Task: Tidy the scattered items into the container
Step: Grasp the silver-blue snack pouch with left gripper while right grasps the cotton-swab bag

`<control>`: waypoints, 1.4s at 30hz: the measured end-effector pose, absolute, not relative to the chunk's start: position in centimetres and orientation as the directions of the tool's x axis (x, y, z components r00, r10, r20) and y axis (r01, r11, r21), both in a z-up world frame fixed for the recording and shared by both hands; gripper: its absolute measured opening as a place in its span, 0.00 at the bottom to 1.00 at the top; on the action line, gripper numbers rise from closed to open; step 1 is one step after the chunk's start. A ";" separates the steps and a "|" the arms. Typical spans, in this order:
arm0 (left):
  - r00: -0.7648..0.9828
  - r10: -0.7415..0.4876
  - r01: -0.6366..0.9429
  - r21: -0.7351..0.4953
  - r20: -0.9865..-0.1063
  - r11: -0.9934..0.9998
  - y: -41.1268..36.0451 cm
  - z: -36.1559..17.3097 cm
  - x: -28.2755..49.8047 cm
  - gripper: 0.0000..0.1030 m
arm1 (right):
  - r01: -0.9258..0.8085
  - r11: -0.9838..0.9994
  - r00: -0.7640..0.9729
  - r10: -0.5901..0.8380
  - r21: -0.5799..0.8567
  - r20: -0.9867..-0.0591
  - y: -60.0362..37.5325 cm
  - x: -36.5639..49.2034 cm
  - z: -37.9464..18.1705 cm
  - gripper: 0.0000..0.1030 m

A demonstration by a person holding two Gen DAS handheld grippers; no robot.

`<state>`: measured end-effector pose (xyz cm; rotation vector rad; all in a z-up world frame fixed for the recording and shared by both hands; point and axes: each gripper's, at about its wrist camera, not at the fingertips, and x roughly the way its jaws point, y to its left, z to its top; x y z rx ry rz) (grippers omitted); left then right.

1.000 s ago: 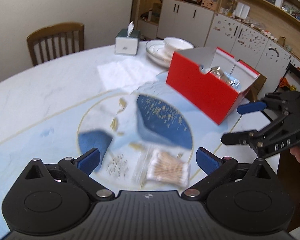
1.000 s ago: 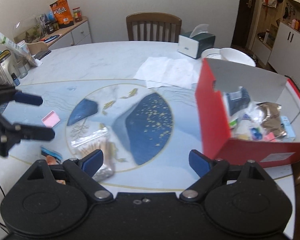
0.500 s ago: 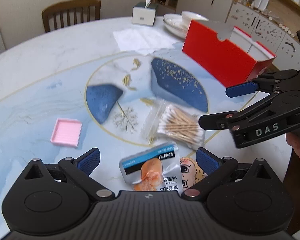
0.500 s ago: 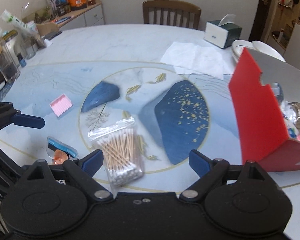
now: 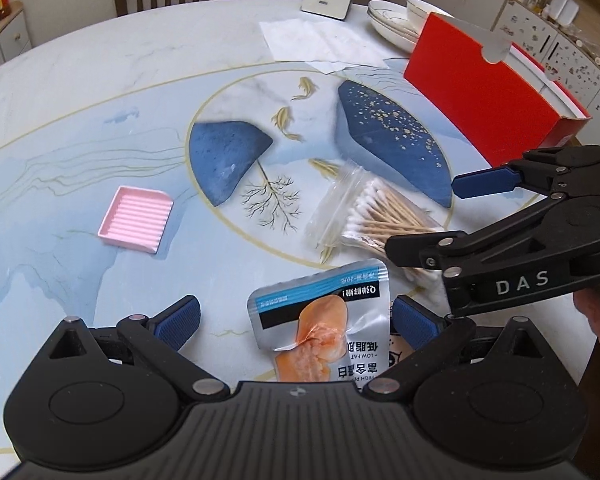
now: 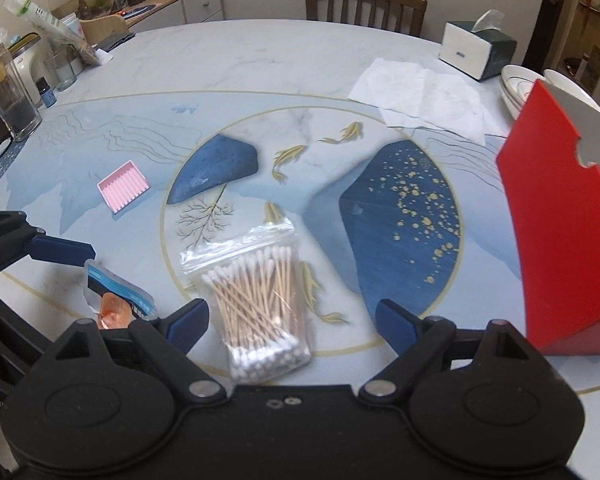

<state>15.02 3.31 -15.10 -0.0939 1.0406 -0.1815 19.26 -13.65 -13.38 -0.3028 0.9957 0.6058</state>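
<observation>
The left tool hangs spread over the food pouch, pinching nothing. The right tool is closing slightly around the bag of cotton swabs, though its pads do not yet press it. Both lie flat on the counter, well apart from the red box. The thin pouch and slippery bag may slide away or slip out, and the two tools, working close together, could bump.
</observation>
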 end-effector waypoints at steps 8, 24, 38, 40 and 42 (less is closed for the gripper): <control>0.478 -0.210 0.092 -0.189 -0.853 0.978 3.9 -15.6 15.4 1.00 | -0.613 0.790 0.381 0.325 0.027 -0.866 -12.6 20.1 -14.2 0.84; 0.473 -0.234 0.115 -0.203 -0.850 0.972 3.6 -15.0 15.3 0.76 | -0.628 0.778 0.357 0.314 0.023 -0.880 -11.9 20.1 -14.7 0.61; 0.458 -0.240 0.095 -0.221 -0.856 0.971 4.4 -14.7 15.6 0.61 | -0.624 0.781 0.362 0.306 0.015 -0.880 -13.0 19.7 -14.2 0.37; 0.460 -0.240 0.090 -0.223 -0.855 0.971 4.6 -14.6 15.6 0.60 | -0.616 0.788 0.364 0.305 0.018 -0.880 -13.5 19.6 -14.0 0.35; 0.461 -0.241 0.087 -0.227 -0.854 0.970 4.7 -14.5 15.6 0.59 | -0.607 0.794 0.367 0.303 0.020 -0.880 -14.0 19.5 -13.9 0.35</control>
